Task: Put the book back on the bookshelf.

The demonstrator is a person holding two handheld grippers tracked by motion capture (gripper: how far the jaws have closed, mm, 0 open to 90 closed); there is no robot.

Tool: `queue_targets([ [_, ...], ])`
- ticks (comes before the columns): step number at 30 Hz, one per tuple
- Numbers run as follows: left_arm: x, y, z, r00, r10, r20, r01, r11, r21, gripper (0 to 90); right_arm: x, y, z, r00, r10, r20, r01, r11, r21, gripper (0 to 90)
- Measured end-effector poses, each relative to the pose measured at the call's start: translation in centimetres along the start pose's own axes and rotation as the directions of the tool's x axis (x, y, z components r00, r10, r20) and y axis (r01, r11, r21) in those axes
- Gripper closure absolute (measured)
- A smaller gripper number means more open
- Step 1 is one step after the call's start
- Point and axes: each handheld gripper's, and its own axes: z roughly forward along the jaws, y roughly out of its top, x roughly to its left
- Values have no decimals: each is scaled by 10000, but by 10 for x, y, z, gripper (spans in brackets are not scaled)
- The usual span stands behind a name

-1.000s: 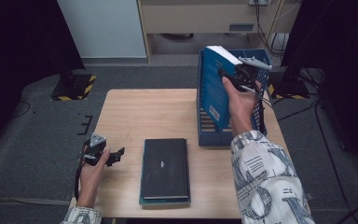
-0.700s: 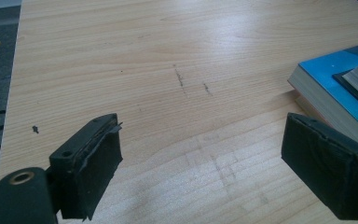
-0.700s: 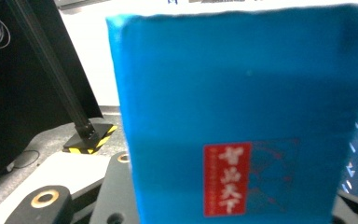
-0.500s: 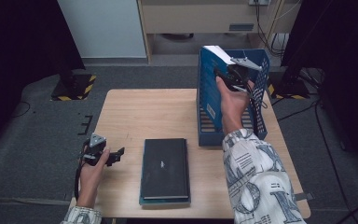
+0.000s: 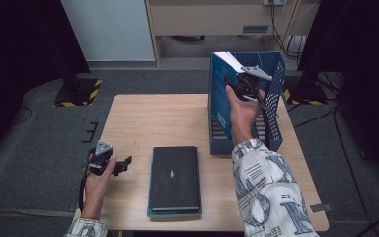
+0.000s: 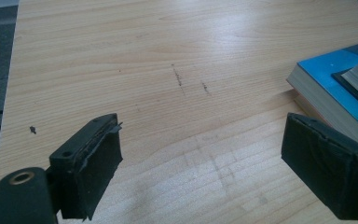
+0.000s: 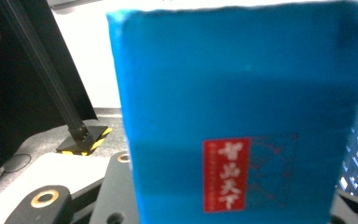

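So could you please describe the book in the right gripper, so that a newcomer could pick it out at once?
Start at the wooden table and go to the blue file box standing on its right side. Over the box's far end, the right gripper holds a blue book. Unlike the black-covered book lying flat on the stack near the front edge, its cover is bright blue with a red label printed in white characters.

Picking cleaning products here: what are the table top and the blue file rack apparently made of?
The table top looks like pale wood or wood-look laminate with a matte finish: grain lines run along it, with small dark scuffs. The blue file rack looks like moulded plastic, judging by its uniform colour and perforated grid wall.
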Motion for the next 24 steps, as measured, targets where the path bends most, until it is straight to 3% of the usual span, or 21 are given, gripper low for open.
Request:
queue_targets([
  [24, 0, 0, 0, 10000, 28, -13, -28, 10000, 41, 115, -2, -27, 10, 9999, 22, 103, -24, 9999, 164, 609],
])
